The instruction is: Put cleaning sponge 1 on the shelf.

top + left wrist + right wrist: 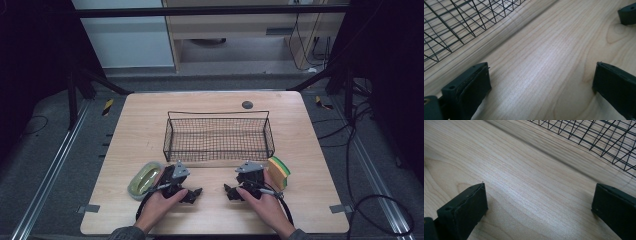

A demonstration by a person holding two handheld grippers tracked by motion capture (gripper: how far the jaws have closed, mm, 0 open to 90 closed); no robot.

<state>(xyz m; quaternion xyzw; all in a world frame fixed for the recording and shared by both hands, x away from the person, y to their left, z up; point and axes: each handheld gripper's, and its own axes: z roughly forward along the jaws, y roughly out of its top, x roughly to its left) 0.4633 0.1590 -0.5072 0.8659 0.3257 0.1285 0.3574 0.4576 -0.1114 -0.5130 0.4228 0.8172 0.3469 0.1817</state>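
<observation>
A: Start nearest us. What are the hands doing?

B: Both rest on the table (125, 210) near its front edge. The left gripper (192, 192) and the right gripper (231, 191) point inward at each other, a small gap between them. In the left gripper view the jaws stand wide apart with bare wood between; the right gripper view shows the same. Neither one holds anything.

A: So how far along would you call it?

B: At the very start, I'd judge. The wire basket (218, 135) has nothing inside, and the two loose things sit outside it.

A: Where exactly?

B: The green tape roll (144, 179) lies flat just beside the left hand, on its outer side. The sponge (278, 173), yellow with a green layer, stands on edge just beside the right hand, close to the basket's near right corner.

A: What is left, then?

B: Everything, it seems: each item to be gripped, lifted over the rim and set down in the basket.

A: Anything in the way?

B: The basket's near wall stands between the grippers and its floor, so an item must clear that. Each gripper also points away from its nearest item and would have to turn outward. Farther off, a dark round cap (247, 105) sits in the tabletop behind the basket, well clear.
</observation>
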